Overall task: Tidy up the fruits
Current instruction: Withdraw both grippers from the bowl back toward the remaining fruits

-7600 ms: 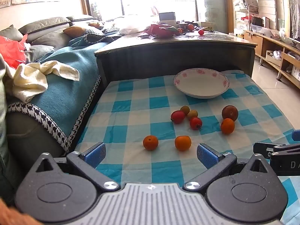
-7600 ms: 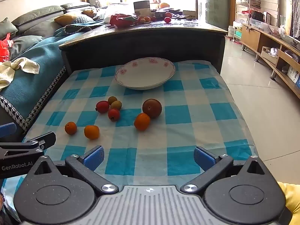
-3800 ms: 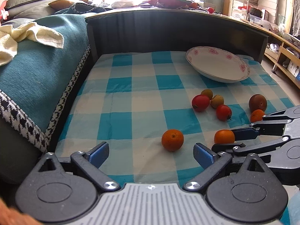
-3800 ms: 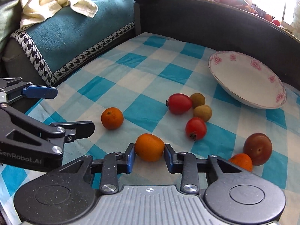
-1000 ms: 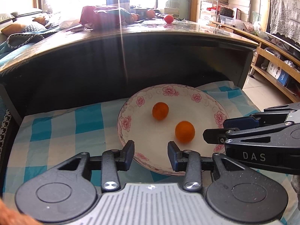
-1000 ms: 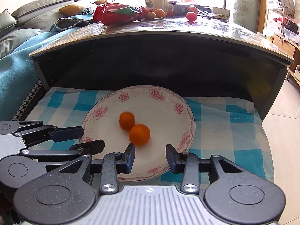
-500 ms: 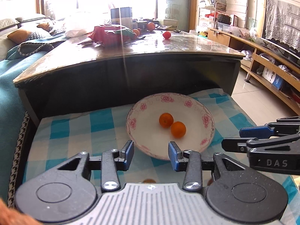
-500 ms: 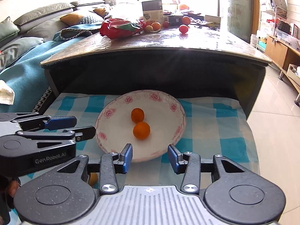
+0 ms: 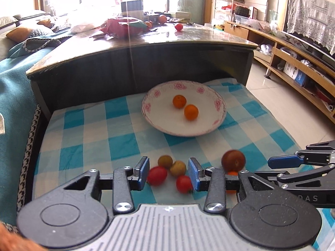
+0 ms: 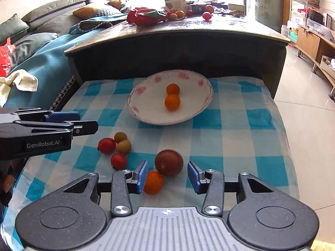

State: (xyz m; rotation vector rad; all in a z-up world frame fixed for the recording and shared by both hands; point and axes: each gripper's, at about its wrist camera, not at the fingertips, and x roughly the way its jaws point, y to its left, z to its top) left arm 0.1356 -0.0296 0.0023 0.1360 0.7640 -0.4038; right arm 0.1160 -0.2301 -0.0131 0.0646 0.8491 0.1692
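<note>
A white floral plate (image 9: 217,117) (image 10: 146,113) at the back of the checked cloth holds two oranges (image 9: 179,101) (image 10: 172,102). On the cloth lie two red tomatoes (image 9: 157,175) (image 10: 107,145), two small brown fruits (image 9: 178,168) (image 10: 123,146), a dark red plum (image 9: 233,159) (image 10: 168,162) and an orange (image 10: 153,182). My left gripper (image 9: 168,172) is open and empty, above the tomato cluster. My right gripper (image 10: 167,176) is open and empty, above the plum and orange.
A dark coffee table (image 9: 146,48) with bags and loose fruit stands behind the plate. A sofa with a teal blanket (image 10: 41,67) runs along the left. A wooden TV shelf (image 9: 297,67) and tiled floor lie to the right.
Both grippers have pulled back from the plate toward the near fruits. The tomatoes, brown fruits, plum and orange have come into view between the fingers. Both oranges stay in the plate.
</note>
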